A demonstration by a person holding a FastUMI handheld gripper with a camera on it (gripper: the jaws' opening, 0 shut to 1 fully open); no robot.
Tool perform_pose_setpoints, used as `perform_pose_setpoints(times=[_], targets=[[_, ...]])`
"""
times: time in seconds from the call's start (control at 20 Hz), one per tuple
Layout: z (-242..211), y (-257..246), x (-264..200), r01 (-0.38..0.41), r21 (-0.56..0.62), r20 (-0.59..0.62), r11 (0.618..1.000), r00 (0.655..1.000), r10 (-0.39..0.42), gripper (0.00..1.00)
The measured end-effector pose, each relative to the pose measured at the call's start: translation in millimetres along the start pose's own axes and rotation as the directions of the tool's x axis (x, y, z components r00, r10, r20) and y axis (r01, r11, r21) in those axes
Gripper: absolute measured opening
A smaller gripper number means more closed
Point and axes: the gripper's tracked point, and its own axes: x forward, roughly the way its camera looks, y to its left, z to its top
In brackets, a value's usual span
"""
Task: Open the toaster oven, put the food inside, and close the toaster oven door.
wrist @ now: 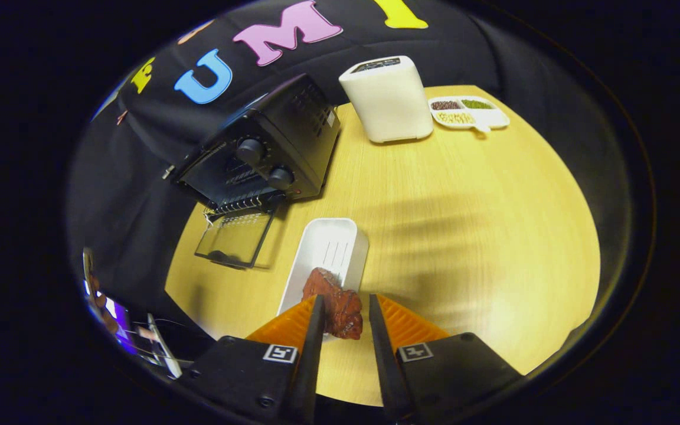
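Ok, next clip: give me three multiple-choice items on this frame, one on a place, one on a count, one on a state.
1. Where is the piece of meat?
A. inside the oven
B. between the fingers of the tongs, at the near end of the white tray
C. beside the sectioned dish

2. How many knobs show on the toaster oven?
A. two
B. four
C. none

3. The oven door is:
A. shut
B. removed
C. folded down open

Answers:
1 B, the meat sits between the fingers.
2 A, two round knobs on the front.
3 C, the glass door lies flat on the table.
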Motion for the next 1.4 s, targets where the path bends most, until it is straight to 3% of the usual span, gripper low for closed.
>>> perform_pose_setpoints(times=[0.05,0.1,0.15,0.25,0.5,0.75,1.05,1.4], targets=[[1.1,1.0,-2.5,-0.020,0.022,-0.003,1.000,1.000,0.020,0.34],[3.6,6.8,-2.5,-0.061,0.054,0.001,0.997,0.998,0.061,0.26],[5.4,5.2,-2.1,-0.053,0.060,0.002,0.997,0.999,0.053,0.19],[8.2,3.9,-7.3,-0.034,0.026,0.026,0.999,0.999,0.033,0.14],[41.6,47.7,-42.0,-0.035,-0.017,0.175,0.999,0.984,0.037,0.14],[66.0,151.1,-38.9,-0.098,-0.109,0.308,0.989,0.943,0.127,0.13],[78.7,239.2,28.9,-0.138,-0.161,0.386,0.977,0.903,0.191,0.13],[114.0,261.9,103.7,-0.151,-0.161,0.473,0.975,0.856,0.210,0.13]])
